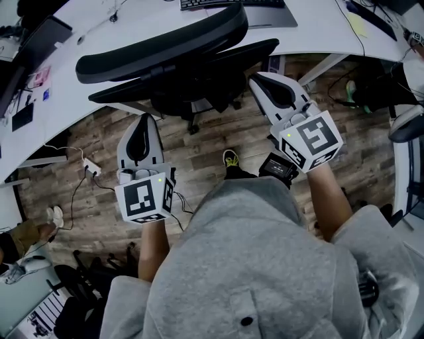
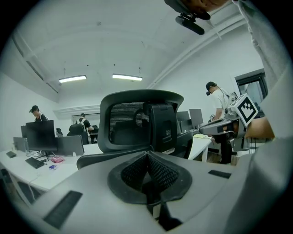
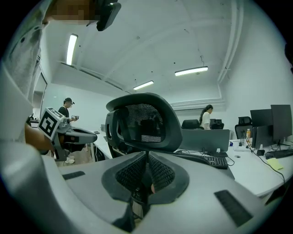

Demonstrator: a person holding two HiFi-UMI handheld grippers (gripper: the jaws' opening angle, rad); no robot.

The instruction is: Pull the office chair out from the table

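The black office chair [image 1: 172, 66] stands at the white table [image 1: 311, 33], its mesh headrest and back turned toward me. My left gripper [image 1: 141, 120] is shut and empty, a short way behind the chair's left side. My right gripper [image 1: 256, 79] is also shut and empty, with its tip close under the right end of the chair back; I see no contact. In the left gripper view the headrest [image 2: 137, 119] rises just beyond the shut jaws of the left gripper [image 2: 147, 157]. In the right gripper view the headrest [image 3: 146, 121] fills the middle ahead of the right gripper [image 3: 147, 157].
A keyboard [image 1: 232, 3] lies on the table beyond the chair. A white power strip [image 1: 89, 169] with cables lies on the wood floor at left, and a black box [image 1: 278, 165] sits by my foot. A slanted table leg [image 1: 321, 66] stands at right. Other people work at desks around.
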